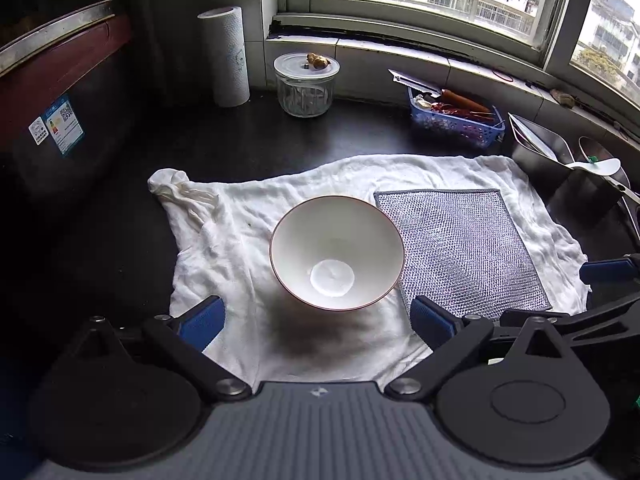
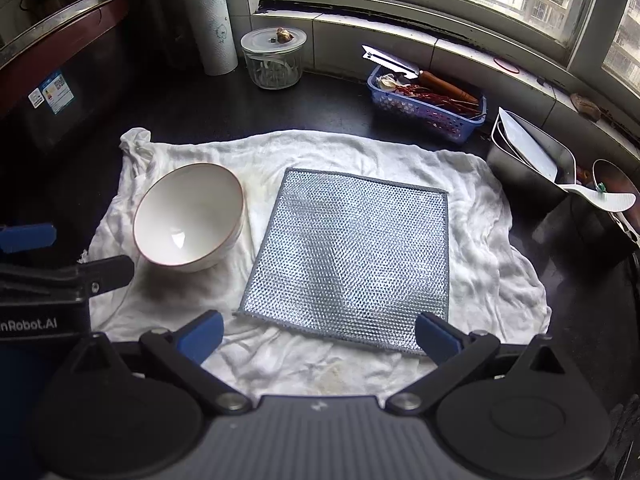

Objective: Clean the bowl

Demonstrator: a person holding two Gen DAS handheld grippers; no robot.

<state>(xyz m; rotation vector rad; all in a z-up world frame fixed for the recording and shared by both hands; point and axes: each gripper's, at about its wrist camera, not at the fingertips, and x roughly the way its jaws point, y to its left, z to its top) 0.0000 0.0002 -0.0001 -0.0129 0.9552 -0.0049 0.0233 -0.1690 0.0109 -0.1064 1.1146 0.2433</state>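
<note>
A white bowl with a thin brown rim stands upright on a white towel spread over the dark counter. Right of it a silver mesh scrubbing cloth lies flat. My left gripper hovers open just in front of the bowl, nothing between its blue pads. In the right wrist view the bowl is at the left and the scrubbing cloth straight ahead. My right gripper is open above the cloth's near edge. The left gripper's fingers show at the left edge.
At the back stand a paper towel roll, a lidded glass jar and a blue basket with chillies and a knife. A metal container and a white spoon sit at right. A dark appliance fills the left.
</note>
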